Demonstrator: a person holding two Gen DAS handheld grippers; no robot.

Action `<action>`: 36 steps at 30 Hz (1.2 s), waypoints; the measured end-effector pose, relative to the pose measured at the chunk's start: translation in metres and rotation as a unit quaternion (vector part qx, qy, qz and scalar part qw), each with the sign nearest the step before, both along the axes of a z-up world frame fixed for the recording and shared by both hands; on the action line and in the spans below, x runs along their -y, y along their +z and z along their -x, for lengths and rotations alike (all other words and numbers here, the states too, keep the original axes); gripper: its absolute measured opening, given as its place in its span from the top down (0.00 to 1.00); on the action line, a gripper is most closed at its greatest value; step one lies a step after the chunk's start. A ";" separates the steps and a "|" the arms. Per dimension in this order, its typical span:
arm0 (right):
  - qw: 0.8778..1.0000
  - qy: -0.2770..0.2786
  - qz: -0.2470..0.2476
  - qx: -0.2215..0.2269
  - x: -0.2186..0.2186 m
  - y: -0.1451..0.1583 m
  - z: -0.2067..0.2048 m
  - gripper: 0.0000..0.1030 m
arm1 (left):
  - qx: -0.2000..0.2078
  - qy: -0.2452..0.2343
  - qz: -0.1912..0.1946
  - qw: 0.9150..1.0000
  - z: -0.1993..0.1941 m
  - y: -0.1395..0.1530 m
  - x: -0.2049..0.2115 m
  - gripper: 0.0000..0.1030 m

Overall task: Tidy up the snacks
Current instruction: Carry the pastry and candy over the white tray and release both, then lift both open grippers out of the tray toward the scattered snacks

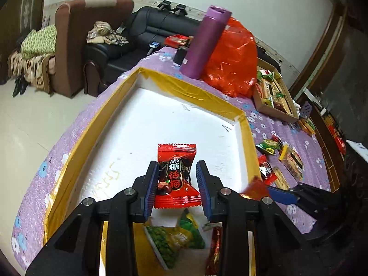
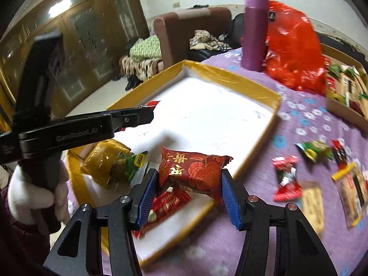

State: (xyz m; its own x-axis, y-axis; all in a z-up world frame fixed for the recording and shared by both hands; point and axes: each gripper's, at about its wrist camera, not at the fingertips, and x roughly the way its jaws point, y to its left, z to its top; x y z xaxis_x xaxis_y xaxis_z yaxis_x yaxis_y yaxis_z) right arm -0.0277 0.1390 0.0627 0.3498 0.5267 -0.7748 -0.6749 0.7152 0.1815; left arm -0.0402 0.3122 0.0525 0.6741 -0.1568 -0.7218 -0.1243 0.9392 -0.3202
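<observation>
A white foam tray with a yellow taped rim (image 1: 191, 87) (image 2: 232, 73) lies on the purple flowered tablecloth. My left gripper (image 1: 177, 179) stands over the tray with a red plum candy packet (image 1: 176, 174) between its jaws; the left pad touches it, a gap shows at the right pad. My right gripper (image 2: 189, 188) is shut on a dark red snack packet with gold print (image 2: 195, 172) above the tray's near edge. Green and yellow packets (image 1: 174, 241) (image 2: 115, 163) and a red packet (image 2: 168, 203) lie in the tray.
Loose snack packets (image 2: 286, 179) (image 1: 269, 147) lie on the cloth right of the tray. A cardboard box of snacks (image 1: 273, 94), a red plastic bag (image 1: 232, 57) and a purple bottle (image 1: 204, 41) stand behind it. Sofas stand beyond the table.
</observation>
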 end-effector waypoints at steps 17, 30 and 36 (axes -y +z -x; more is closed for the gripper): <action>0.995 -0.050 -0.087 0.015 0.042 0.034 0.000 0.42 | 0.085 0.014 0.169 0.982 0.048 0.040 -0.002 0.21; 0.963 -0.189 -0.158 0.109 0.228 0.124 0.063 0.41 | 0.197 -0.095 0.114 0.969 0.125 0.161 0.113 0.21; 0.935 -0.247 -0.157 0.201 0.325 0.200 0.125 0.39 | 0.266 -0.113 0.028 0.957 0.185 0.246 0.149 0.21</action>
State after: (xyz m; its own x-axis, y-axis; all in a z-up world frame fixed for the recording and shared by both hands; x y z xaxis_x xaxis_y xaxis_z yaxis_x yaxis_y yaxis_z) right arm -0.1522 -0.1863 0.2624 0.8405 0.4033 -0.3618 -0.3352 0.9117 0.2377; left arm -0.2256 0.1630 0.2986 0.8881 -0.3706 -0.2720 0.2744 0.9021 -0.3331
